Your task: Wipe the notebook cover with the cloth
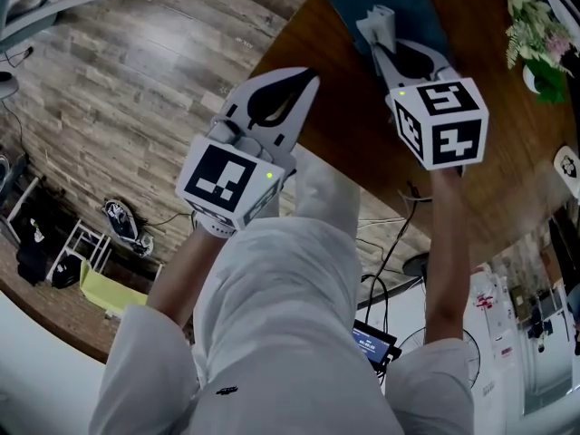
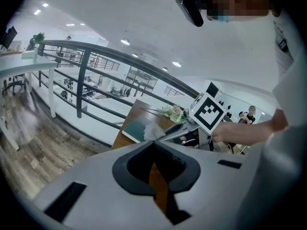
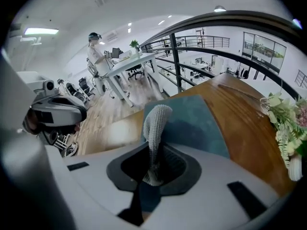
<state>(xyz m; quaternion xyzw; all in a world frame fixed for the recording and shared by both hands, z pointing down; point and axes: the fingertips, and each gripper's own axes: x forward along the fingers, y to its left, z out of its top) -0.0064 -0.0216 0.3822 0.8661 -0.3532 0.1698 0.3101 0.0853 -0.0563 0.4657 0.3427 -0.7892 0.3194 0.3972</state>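
Grey knitted cloth point(image 3: 154, 123) stands pinched in the right gripper point(image 3: 151, 147) over the teal notebook point(image 3: 192, 123); the left gripper point(image 2: 153, 146) has its jaws closed, empty.

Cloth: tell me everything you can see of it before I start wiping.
The cloth is a pale grey, knitted-looking fabric bunched into a narrow strip. Its near end is pinched between the jaws of the right gripper; the free end sticks out forward and curls over at the tip. It is over the teal notebook on the wooden table. Whether the tip touches the cover cannot be told.
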